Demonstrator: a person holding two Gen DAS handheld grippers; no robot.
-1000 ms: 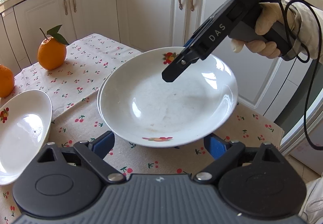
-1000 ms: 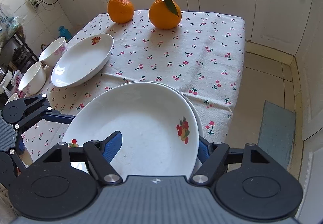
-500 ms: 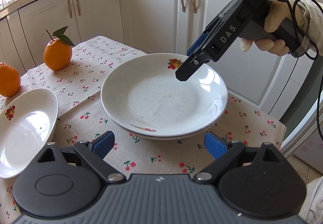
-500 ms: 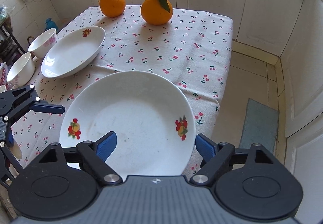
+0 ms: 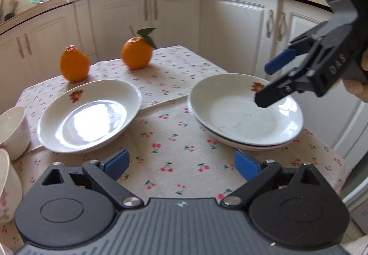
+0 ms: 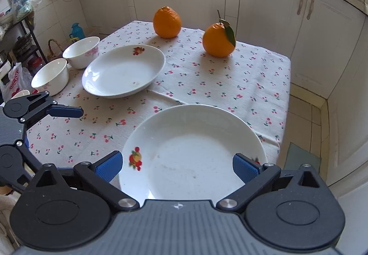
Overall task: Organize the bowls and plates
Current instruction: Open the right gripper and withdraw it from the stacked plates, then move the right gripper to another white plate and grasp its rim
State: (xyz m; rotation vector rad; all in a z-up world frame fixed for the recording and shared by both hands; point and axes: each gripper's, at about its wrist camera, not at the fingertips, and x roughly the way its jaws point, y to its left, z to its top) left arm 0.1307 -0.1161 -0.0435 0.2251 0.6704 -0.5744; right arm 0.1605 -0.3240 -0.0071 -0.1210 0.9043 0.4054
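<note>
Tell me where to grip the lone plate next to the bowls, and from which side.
Grip the lone plate at its raised near rim, coming from the front edge of the table. The bowls crowd its far left side; the near rim lifts clear of the cloth.

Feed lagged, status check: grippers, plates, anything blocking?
Left gripper, right gripper open, empty. Two plates stacked; third plate loose. Path clear.

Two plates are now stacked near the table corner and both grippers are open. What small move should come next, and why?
Probably move the open left gripper toward the single plate, which lies alone beside the stacked plates. The right gripper, whose jaws have just been opening, holds nothing above the stack. The two bowls can wait.
</note>
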